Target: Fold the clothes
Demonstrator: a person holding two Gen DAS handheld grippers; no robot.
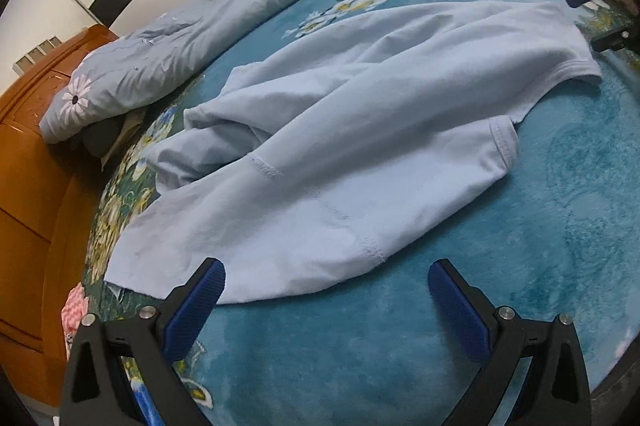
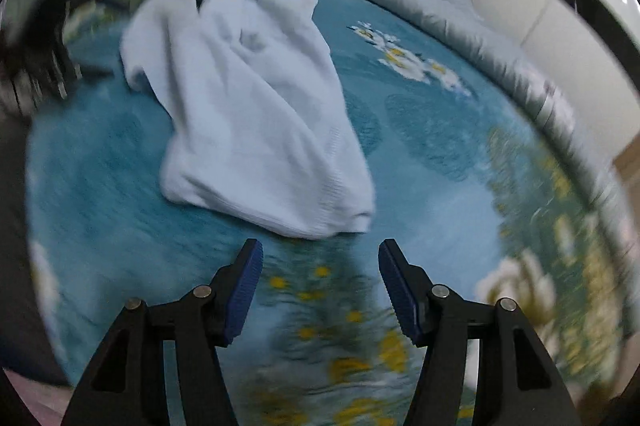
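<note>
Approach step, we judge: left tool (image 1: 326, 284) and right tool (image 2: 320, 258) both spread, pinching nothing. Pale blue shirt (image 1: 340, 130) lies crumpled mid-bed (image 1: 540, 226), sleeves bunched toward the headboard edge. Next we need hem corners pinched and pulled flat.

Shirt (image 1: 340, 130) lying crumpled on the bed (image 1: 540, 226), quilt (image 1: 168, 54) bunched along the bed's far edge behind it, left gripper (image 1: 326, 284) before its near hem, right gripper (image 2: 320, 266) before its opposite end
</note>
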